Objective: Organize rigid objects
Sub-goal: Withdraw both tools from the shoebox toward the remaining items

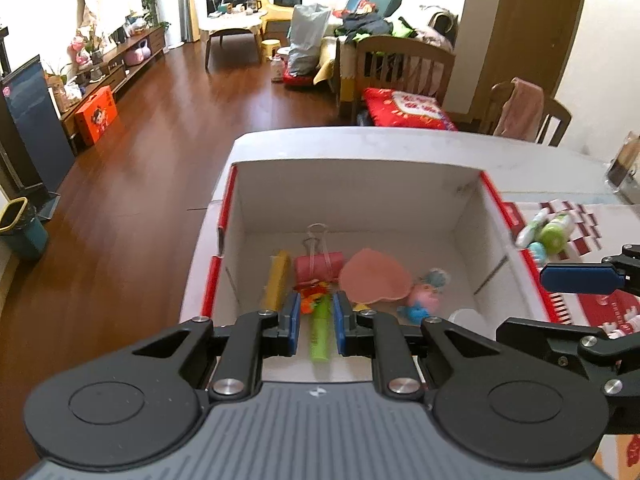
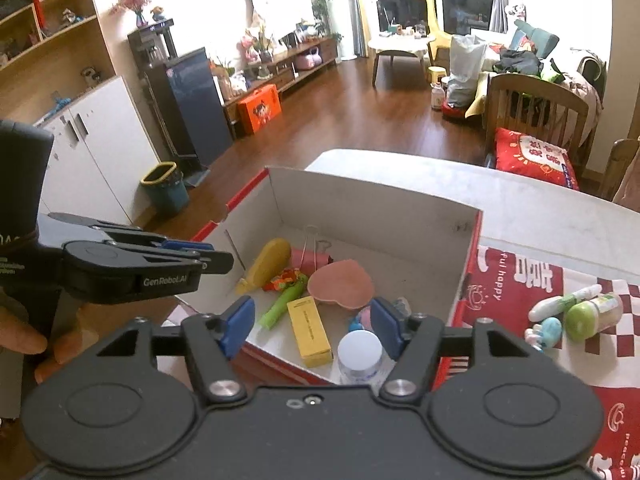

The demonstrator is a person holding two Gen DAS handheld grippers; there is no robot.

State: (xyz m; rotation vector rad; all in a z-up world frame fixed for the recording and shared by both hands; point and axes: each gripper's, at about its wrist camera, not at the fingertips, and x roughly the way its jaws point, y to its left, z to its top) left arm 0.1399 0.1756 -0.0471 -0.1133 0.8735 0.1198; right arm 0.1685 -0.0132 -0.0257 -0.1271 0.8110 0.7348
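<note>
box (image 2: pixel 372 216): white cardboard with red edges, open on top, sitting at the corner of the white table (image 2: pixel 520 196). This is where the bits and pieces are collected
inside, far end: a pink binder clip (image 1: pixel 320 264) with its wire handles pointing at the back wall, a yellow squeeze bottle (image 2: pixel 266 264) lying on its side next to it
inside, middle: pink heart-shaped dish (image 2: pixel 342 286), a green tube (image 2: pixel 282 304) lying flat with some orange wrapper thing at its top end, and a small yellow carton (image 2: pixel 310 330) right beside the tube
inside, near corner: white round jar lid (image 2: pixel 360 350), plus a little pink and blue toy (image 1: pixel 424 296) tucked close to the heart dish
left gripper (image 1: pixel 316 320): hovering over the near edge of the box, blue pads pulled in close, nothing pinched. The green tube just shows through the gap from below
right gripper (image 2: pixel 312 326): also above the box, jaws standing apart, empty, carton and lid visible down between them
still outside: a green-capped jar (image 2: pixel 592 314) and a white and green toy (image 2: pixel 560 304) on the red patterned cloth (image 2: pixel 520 280), right of the box
hand (image 2: pixel 24 336): fingers wrapped round the left gripper's handle
room: wood floor (image 1: pixel 168 152), teal bin (image 2: pixel 166 188) by the cupboard
</note>
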